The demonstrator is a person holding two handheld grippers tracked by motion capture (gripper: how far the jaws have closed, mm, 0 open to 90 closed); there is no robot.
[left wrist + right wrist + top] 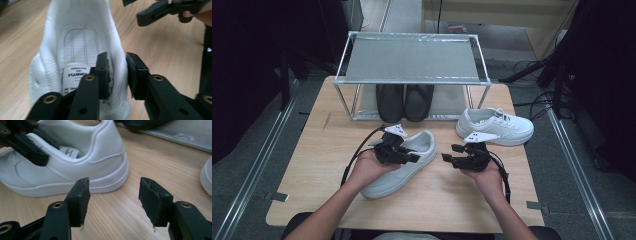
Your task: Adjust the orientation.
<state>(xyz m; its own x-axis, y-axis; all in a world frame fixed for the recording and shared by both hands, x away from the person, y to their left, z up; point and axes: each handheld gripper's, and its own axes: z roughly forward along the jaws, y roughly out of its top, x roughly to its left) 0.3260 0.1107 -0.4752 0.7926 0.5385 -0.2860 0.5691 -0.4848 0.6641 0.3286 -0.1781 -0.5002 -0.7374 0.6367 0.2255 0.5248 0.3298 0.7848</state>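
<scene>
A white sneaker [388, 184] lies on the wooden table [312, 165], heel toward the right gripper. My left gripper [412, 156] straddles the side wall of its collar [117, 62]: one jaw sits inside the shoe, the other outside, and the outer pad stands just off the fabric, so the jaws are open. My right gripper [448, 152] hovers open a short way right of the heel [110, 152], with bare table between its jaws [113, 192]. The left gripper's outer finger [33, 151] shows against the shoe's side.
A second white sneaker [494, 127] rests on the table at the right. A metal-framed rack [412, 57] stands at the back, with a pair of black shoes [404, 102] under its shelf. The near table edge runs close below both hands.
</scene>
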